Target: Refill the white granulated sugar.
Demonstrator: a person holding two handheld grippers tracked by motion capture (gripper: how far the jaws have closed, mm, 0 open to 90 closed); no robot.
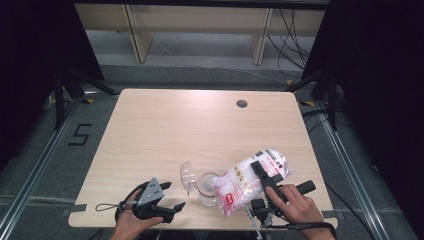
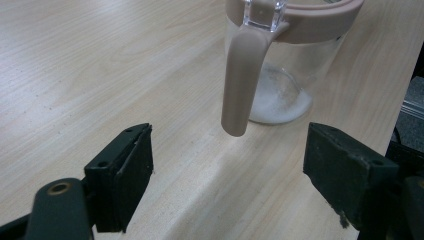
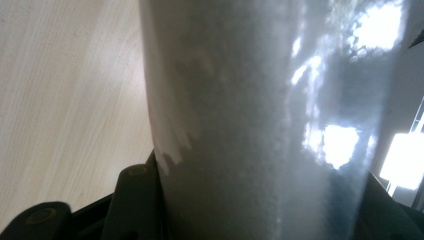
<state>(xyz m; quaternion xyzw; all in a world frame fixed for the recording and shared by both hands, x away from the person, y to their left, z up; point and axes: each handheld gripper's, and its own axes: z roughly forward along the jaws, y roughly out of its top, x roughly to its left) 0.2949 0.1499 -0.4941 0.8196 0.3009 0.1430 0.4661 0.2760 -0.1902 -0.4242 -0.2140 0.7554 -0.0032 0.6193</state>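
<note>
Right tongs (image 1: 261,171) clamp the bag (image 1: 250,181) over the jar (image 1: 208,188); left tongs (image 1: 175,196) apart nearby.

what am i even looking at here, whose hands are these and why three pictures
A person sits at a wooden table, holding a hand-held two-jaw gripper in each hand. The high view looks down from above; the other two come from cameras riding on each gripper. The right gripper is clamped on a clear bag of white grains, tipped toward a glass jar with a pink rim; its lid is flipped open. The left gripper rests open, aimed at the jar's pink handle. A little white powder lies in the jar.
</note>
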